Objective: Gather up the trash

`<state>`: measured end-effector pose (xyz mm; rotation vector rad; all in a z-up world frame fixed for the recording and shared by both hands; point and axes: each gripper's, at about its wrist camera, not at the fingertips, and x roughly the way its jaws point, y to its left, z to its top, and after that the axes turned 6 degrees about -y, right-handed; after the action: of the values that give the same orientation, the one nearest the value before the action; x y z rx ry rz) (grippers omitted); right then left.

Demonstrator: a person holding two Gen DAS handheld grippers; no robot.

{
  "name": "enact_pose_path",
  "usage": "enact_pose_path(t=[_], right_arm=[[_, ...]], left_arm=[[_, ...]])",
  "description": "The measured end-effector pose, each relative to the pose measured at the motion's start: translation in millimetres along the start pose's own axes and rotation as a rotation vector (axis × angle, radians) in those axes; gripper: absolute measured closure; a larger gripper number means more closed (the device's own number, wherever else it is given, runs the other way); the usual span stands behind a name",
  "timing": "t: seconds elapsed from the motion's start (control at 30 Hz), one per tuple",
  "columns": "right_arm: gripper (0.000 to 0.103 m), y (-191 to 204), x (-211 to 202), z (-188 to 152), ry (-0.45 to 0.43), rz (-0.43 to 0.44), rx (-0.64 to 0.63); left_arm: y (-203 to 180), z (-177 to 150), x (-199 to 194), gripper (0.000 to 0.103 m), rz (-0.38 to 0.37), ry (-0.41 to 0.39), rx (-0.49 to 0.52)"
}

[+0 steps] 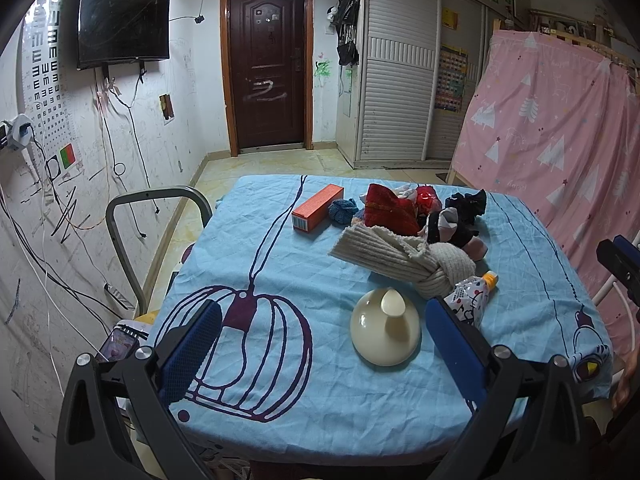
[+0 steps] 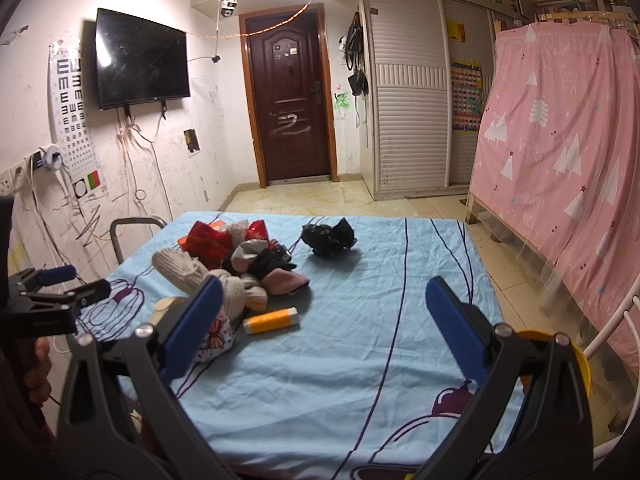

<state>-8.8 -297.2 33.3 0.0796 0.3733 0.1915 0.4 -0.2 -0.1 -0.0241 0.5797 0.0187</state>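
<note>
On the blue tablecloth [image 1: 280,264] lies a heap of items: an orange box [image 1: 317,208], a red packet [image 1: 386,210], a knotted beige knit cloth [image 1: 400,260], a crumpled black bag [image 2: 329,237], a patterned tube [image 1: 472,294] and a cream funnel-shaped lid [image 1: 386,330]. An orange-yellow cylinder [image 2: 271,320] lies alone in front of the heap. My left gripper [image 1: 326,340] is open over the near table edge, the cream lid just inside its right finger. My right gripper [image 2: 326,320] is open and empty above the cloth, with the cylinder slightly left of its middle.
A grey metal chair [image 1: 156,200] stands at the table's left side. A yellow container's rim [image 2: 576,356] shows behind my right finger. A pink curtain [image 2: 560,140] hangs on the right; a white rail [image 2: 616,320] stands beside the table.
</note>
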Motion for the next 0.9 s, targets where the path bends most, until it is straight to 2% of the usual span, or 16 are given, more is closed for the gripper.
enact_pose_path(t=[0.57,0.9], right_arm=[[0.006,3.5,-0.1,1.5,0.001,0.000,-0.003],[0.006,9.0,13.9,-6.7,0.035,0.020,-0.016]], left_arm=[[0.2,1.3,-2.1,0.010,0.002,0.000,0.002],[-1.6,-6.8,4.6,0.010,0.001,0.021,0.003]])
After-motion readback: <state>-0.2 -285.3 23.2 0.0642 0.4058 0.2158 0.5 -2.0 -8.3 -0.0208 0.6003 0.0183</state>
